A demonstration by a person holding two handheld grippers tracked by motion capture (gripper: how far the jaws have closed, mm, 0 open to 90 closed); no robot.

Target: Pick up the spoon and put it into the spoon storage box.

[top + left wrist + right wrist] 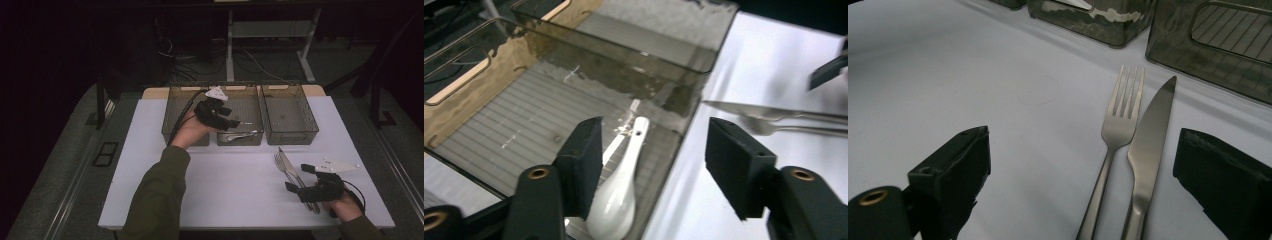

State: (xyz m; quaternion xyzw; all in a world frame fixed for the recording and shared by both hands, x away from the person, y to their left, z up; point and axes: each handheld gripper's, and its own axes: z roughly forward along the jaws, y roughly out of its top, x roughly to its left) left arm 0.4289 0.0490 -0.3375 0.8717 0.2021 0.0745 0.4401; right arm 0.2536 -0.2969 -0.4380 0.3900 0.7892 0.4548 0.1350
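Observation:
A white ceramic spoon (621, 185) lies in the near end of the middle grey bin (247, 107), bowl toward me. My left gripper (654, 135) hovers just above it, jaws open, nothing pressed between the pads; the high view shows that left gripper (227, 120) over the bin's front. A steel fork (1120, 125) and a knife (1148, 140) lie side by side on the white mat, fork to the left. My right gripper (1085, 145) stands open low over their handles, with both pieces between its jaws and the pads clear of them. In the high view the right gripper (298, 178) is at the front right.
Three translucent grey bins stand in a row at the back of the white mat (225, 185): a left bin (175, 117), the middle one, and a right bin (290, 112). A wooden board (479, 95) lies under them. Dark floor and cables lie beyond the table.

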